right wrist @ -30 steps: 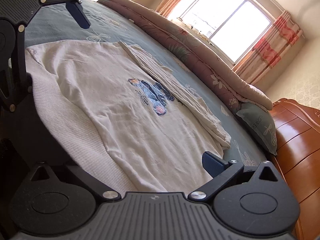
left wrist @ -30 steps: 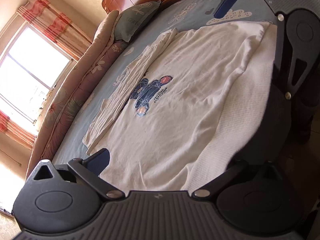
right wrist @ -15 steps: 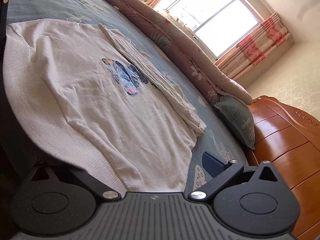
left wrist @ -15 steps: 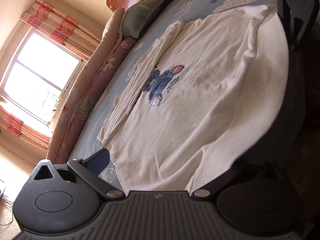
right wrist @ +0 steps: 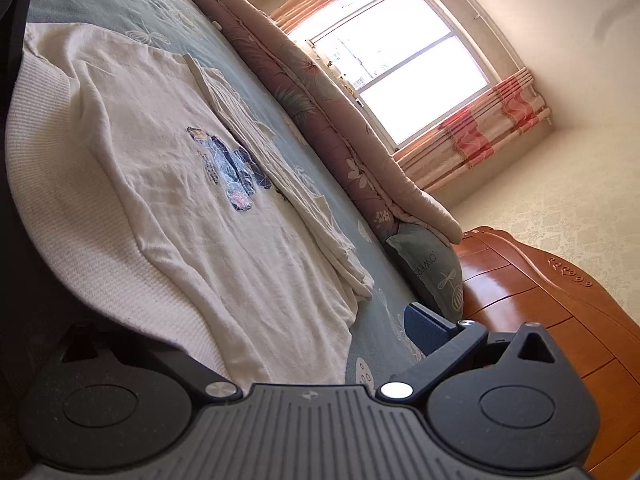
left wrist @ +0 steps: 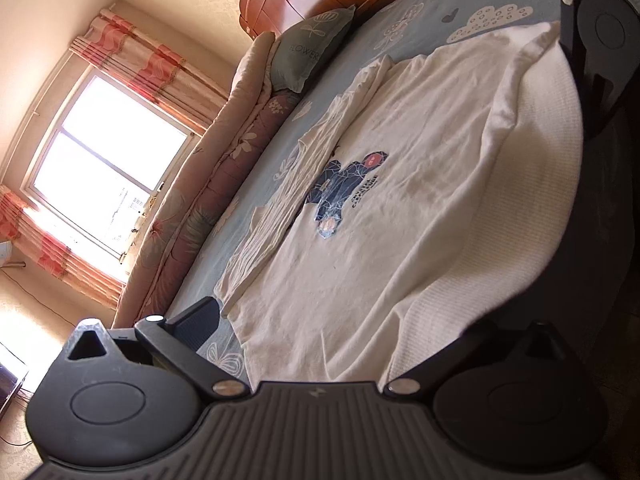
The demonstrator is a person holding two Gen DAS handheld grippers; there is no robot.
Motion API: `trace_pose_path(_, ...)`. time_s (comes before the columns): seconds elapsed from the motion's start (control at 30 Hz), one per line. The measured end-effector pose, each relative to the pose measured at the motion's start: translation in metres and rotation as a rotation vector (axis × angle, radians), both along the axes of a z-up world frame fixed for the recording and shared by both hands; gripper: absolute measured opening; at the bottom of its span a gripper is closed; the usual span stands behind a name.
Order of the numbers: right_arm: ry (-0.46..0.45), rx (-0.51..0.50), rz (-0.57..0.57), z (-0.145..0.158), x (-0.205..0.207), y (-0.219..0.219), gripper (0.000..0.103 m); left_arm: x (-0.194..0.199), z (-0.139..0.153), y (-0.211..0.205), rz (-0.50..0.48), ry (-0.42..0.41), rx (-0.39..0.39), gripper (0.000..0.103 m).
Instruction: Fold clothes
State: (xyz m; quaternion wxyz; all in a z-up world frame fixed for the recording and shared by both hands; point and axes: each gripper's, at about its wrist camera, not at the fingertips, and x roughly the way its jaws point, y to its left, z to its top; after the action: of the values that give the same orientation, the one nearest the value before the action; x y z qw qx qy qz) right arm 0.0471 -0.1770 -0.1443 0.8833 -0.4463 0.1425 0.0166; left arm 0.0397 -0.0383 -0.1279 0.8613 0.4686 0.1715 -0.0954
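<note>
Both grippers, left gripper [left wrist: 320, 344] and right gripper [right wrist: 308, 344], have spread fingers around the white T-shirt [left wrist: 380, 216] edge; the thin cloth could slip or bunch on the bed [left wrist: 400, 28].

A white shirt [left wrist: 372, 264] with a blue print is spread flat on the bed, one sleeve folded inward.
</note>
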Motion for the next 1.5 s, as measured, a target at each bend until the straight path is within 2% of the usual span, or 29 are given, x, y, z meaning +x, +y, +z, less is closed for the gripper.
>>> trace_pose_path(0.13,-0.064,0.005,-0.039,0.004,0.002,-0.006,0.103,0.004,0.002,0.003,0.023,-0.022,-0.022,0.102)
trace_pose_path(0.3,-0.078,-0.013,-0.055,0.003,0.01,-0.003,0.103,0.01,0.004,0.007,0.051,-0.05,-0.049,0.102)
trace_pose_path(0.57,-0.143,-0.073,-0.067,0.007,0.019,0.002,0.103,0.018,0.013,0.005,0.052,-0.135,-0.021,0.102)
trace_pose_path(0.73,-0.184,-0.107,-0.066,0.015,0.028,0.007,0.103,0.027,0.017,0.005,0.057,-0.148,-0.004,0.102)
trace_pose_path(1.13,-0.148,-0.139,-0.037,0.024,0.059,0.01,0.103,0.058,0.023,0.005,-0.002,-0.131,0.1,0.102)
trace_pose_path(1.5,-0.162,-0.168,-0.022,0.037,0.099,0.013,0.103,0.1,0.038,0.004,0.009,-0.146,0.106,0.102)
